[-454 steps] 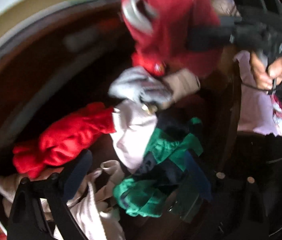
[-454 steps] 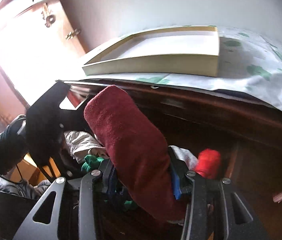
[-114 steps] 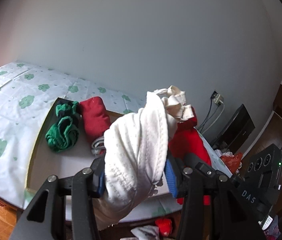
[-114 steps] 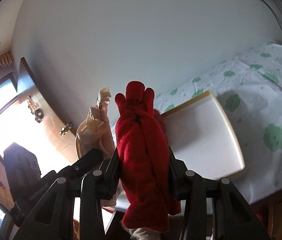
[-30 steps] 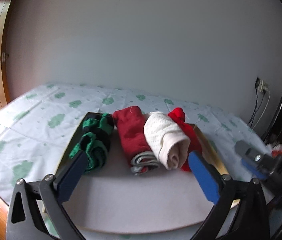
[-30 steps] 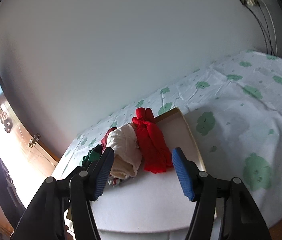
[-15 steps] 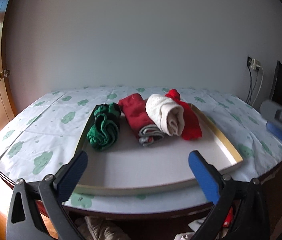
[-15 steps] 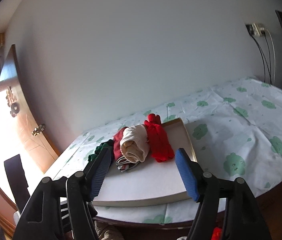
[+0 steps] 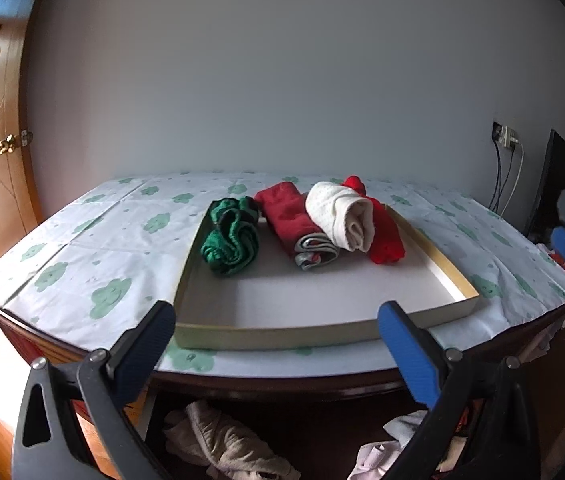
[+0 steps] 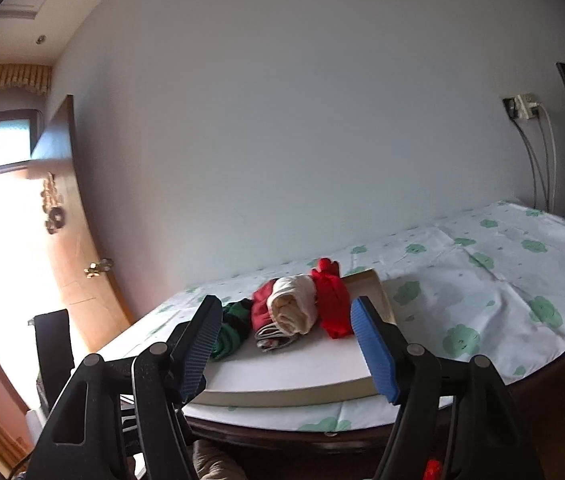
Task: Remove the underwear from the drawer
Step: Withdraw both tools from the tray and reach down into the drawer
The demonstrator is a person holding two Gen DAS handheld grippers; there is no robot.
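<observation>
Both your grippers are empty: the left gripper (image 9: 272, 334) holds its jaws wide apart with nothing between them, and the right gripper (image 10: 284, 332) has its jaws spread too, pads touching nothing. Four rolled pieces of underwear lie side by side at the far end of the shallow tray (image 9: 430, 240) on the cloth-covered worktop (image 9: 94, 248): green roll (image 9: 230, 240), dark red roll (image 9: 290, 216), cream roll (image 9: 342, 212), bright red roll (image 9: 386, 236). More garments (image 9: 222, 444) lie loose in the open drawer (image 9: 314, 424) below.
</observation>
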